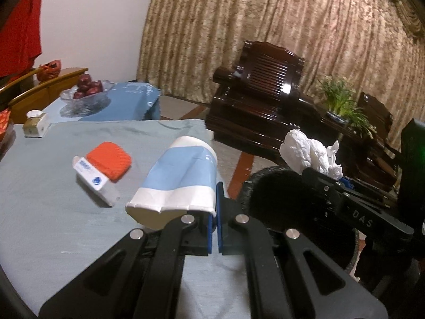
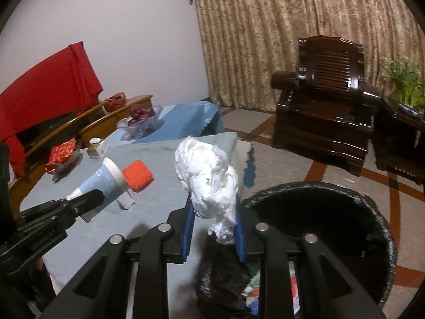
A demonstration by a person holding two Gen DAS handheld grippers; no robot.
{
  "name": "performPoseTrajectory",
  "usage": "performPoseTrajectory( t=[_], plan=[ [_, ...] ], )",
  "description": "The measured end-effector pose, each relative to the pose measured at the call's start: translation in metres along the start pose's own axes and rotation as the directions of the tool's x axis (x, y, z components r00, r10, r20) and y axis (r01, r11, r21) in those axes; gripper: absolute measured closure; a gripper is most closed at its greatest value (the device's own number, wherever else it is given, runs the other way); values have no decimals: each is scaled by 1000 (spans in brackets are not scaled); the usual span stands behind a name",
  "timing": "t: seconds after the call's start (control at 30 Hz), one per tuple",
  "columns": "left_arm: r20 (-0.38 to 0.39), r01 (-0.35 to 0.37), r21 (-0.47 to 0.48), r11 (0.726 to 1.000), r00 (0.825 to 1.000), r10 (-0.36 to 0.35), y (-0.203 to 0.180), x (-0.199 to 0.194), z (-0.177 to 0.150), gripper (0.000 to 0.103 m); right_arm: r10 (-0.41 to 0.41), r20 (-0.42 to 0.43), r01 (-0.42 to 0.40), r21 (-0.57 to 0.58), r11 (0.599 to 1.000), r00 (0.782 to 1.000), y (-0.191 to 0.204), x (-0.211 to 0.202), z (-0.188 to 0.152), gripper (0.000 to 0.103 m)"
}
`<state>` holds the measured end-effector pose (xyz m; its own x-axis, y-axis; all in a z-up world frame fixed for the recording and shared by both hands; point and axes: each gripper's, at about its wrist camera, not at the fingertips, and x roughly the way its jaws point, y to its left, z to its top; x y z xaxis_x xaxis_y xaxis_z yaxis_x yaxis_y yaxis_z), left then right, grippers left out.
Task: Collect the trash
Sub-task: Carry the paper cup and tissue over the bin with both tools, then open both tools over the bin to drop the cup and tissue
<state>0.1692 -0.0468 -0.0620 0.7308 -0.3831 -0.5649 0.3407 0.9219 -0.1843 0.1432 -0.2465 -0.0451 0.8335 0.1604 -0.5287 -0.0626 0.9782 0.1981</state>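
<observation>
My left gripper (image 1: 214, 207) is shut on the rim of a crushed blue and white paper cup (image 1: 178, 183), held above the table's right edge; the cup also shows in the right wrist view (image 2: 106, 183). My right gripper (image 2: 212, 228) is shut on a crumpled white tissue wad (image 2: 207, 180), held over the near rim of a black-lined trash bin (image 2: 332, 212). The tissue (image 1: 310, 154) and bin (image 1: 279, 199) also show in the left wrist view. An orange foam net (image 1: 110, 159) lies on a small white box (image 1: 93, 183) on the table.
The table has a light blue cloth (image 1: 53, 226). A tissue box (image 1: 35, 125), a glass bowl of red fruit (image 1: 87, 90) and a red packet (image 2: 62, 151) stand further back. A dark wooden armchair (image 2: 326, 101) and a potted plant (image 1: 342, 101) stand beyond the bin.
</observation>
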Motion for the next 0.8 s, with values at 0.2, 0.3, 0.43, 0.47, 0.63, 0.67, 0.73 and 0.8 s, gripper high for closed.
performPoseTrajectory(
  t=[0.2,0.3,0.43,0.47,0.63,0.67,0.73,0.8],
  plan=[
    [-27,64,39,997,998,-63,-29,13,-5,101,-64,-4,64,28,998,998,-31,-16,-10,77],
    [-48,104,55,993,994,-101,-48,24,-9,101,-102,-10,102,48,994,995,-49,-24,-17,77],
    [-70,153,78,985,987,-148,-70,38,-14,101,-151,-23,152,73,986,988,-72,-32,-26,77],
    [-77,166,85,982,984,-159,-77,42,-15,101,-163,-27,164,81,983,986,-78,-34,-29,77],
    [-117,217,111,970,972,-205,-108,65,-24,101,-204,-52,209,113,971,978,-103,-39,-41,77],
    [-126,225,113,968,969,-211,-114,70,-26,101,-211,-58,217,119,969,976,-107,-40,-44,77],
    [-137,234,122,965,966,-218,-122,78,-28,101,-222,-68,229,127,965,973,-113,-38,-48,77],
    [-148,241,125,963,964,-222,-129,85,-32,101,-228,-77,237,140,961,971,-120,-38,-53,77]
  ],
)
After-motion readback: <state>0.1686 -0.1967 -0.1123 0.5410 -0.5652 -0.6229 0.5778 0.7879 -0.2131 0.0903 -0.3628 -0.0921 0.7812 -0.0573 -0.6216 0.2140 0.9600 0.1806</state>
